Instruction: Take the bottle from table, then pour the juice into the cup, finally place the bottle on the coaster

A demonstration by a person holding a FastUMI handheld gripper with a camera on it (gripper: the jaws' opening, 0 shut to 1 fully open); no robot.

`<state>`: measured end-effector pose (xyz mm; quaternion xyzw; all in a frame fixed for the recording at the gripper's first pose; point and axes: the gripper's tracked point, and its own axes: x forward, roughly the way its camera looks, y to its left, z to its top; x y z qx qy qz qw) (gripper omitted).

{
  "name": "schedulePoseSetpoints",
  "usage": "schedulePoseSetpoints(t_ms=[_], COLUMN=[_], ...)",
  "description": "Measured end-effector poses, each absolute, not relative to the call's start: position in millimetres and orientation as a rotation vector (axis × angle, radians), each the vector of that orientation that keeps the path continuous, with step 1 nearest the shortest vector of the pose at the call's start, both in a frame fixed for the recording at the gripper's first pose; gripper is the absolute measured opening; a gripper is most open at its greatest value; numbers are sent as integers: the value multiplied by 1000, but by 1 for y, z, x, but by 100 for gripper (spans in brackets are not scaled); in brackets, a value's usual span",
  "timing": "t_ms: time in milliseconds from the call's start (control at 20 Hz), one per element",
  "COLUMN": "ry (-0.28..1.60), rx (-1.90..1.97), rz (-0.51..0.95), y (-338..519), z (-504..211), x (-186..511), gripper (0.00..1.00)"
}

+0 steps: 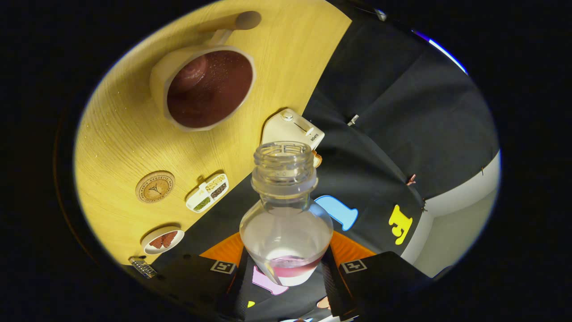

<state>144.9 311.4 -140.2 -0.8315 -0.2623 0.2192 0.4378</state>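
Observation:
My gripper (pixel 286 268) is shut on a clear plastic bottle (pixel 285 219), both fingers pressing its sides. The bottle has no cap and its open mouth points ahead of the fingers. A little pink juice lies in its lower part, near the fingers. The whole view is rolled, so the wooden table (pixel 125 134) appears tilted. Beyond the bottle, well off to the side of its mouth, stands a cream cup (pixel 203 87) with a wooden handle, filled with dark red juice. A round cork coaster (pixel 155 186) lies bare on the table, nearer to me than the cup.
A white box-like appliance (pixel 292 129) stands at the table's edge just behind the bottle's mouth. A small white tray of seeds (pixel 207 192) lies beside the coaster. A small dish (pixel 163 240) with reddish pieces and a little metal object (pixel 143 267) sit close to the fingers.

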Motion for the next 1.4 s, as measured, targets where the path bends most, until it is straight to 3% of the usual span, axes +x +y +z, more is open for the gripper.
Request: schedulePoseSetpoints(t_ms=[700, 1100, 1400], ry=[-243, 128, 251], rx=[-1191, -718, -337], rz=[384, 439, 494], y=[214, 184, 207], z=[-40, -111, -159], x=[185, 210, 223], gripper=[70, 71, 71])
